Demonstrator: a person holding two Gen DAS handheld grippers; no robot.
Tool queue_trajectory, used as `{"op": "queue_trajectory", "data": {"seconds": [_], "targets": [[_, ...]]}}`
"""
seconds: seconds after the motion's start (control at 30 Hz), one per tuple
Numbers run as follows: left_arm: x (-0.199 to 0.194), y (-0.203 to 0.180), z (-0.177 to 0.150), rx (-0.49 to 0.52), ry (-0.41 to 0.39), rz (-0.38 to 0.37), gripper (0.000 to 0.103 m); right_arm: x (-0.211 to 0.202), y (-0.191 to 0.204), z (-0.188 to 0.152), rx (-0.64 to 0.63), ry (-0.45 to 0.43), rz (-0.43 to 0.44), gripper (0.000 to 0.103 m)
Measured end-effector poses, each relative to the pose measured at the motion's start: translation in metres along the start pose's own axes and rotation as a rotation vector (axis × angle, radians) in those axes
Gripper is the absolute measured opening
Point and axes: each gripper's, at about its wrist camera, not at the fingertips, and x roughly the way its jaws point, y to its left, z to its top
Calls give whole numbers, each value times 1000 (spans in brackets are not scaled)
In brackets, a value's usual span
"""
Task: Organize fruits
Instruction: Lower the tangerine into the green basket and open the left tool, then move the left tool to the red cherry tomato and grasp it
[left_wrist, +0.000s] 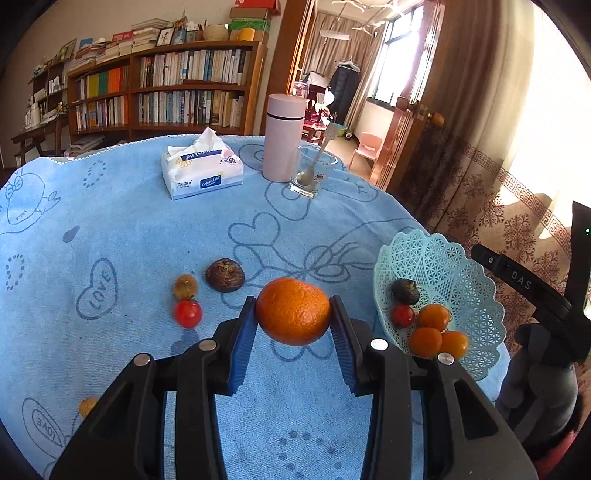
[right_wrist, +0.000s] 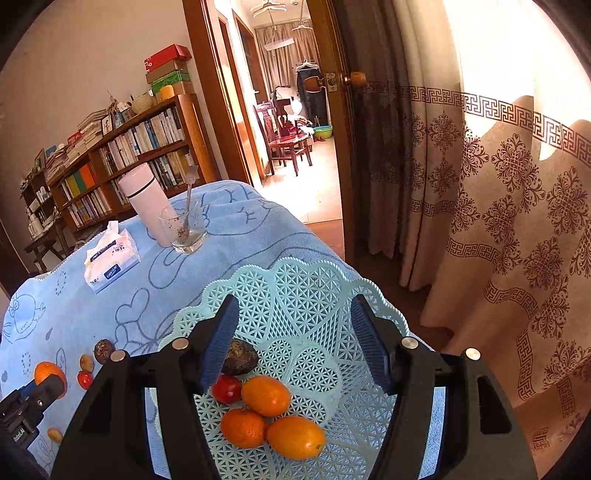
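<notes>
The jaws of the left gripper (left_wrist: 293, 317) pinched a round orange (left_wrist: 293, 311) from both sides, holding it over the blue cloth of the table (left_wrist: 129, 221). Its peel was bright, dimpled and whole. The jaws of the right gripper (right_wrist: 295, 336) stood spread wide and held nothing, poised over the pale lattice basket (right_wrist: 314, 295).

Three small things lay loose on the cloth left of the held orange: one red tomato (left_wrist: 187, 313), one yellowish-brown fruit (left_wrist: 185, 286) touching it on the far side, and one dark brown wrinkled fruit (left_wrist: 225, 275) just beside that. A fourth, a small yellowish piece (left_wrist: 87, 406), lay nearer the left edge.

The basket sat at the table's right edge and held five pieces: three small oranges (right_wrist: 266, 395) clustered together, one red tomato (right_wrist: 226, 388) and one dark fruit (right_wrist: 239, 357).

Farther back stood one pink flask (left_wrist: 283, 138), one glass (left_wrist: 308, 173) with a spoon in it, and one tissue pack (left_wrist: 201, 170).
</notes>
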Motion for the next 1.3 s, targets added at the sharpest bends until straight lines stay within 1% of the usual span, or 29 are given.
{"op": "queue_trajectory", "data": {"seconds": [0.17,0.23,0.4,0.5,0.57,0.6,0.63,0.73,0.8,1.07,1.3], "targets": [[21,-38,-4,51,60,-65,40,2,-5,-1,21,-22,13,65],[28,-50,-4,62,71,-87,40,3,-5,2,15,-16,26,65],[45,-77,-4,98,93,-126,40,-4,-14,8,33,-54,10,66],[54,-88,-6,114,107,-150,41,-4,-22,11,66,-43,23,66],[56,-91,-7,116,107,-151,56,-5,-24,12,77,-39,28,66],[54,-91,-7,113,93,-149,65,-5,-25,12,81,-38,33,66],[52,-89,-7,112,79,-144,65,-6,-25,12,83,-40,35,66],[44,-79,-2,105,43,-97,65,-10,-22,12,82,-46,40,68],[38,-67,1,86,20,-54,65,-12,-20,11,78,-52,46,74],[24,-11,8,-3,-26,122,65,-22,-4,6,41,-63,82,74],[12,41,13,-112,-48,213,65,-23,6,1,14,-53,107,74]]}}
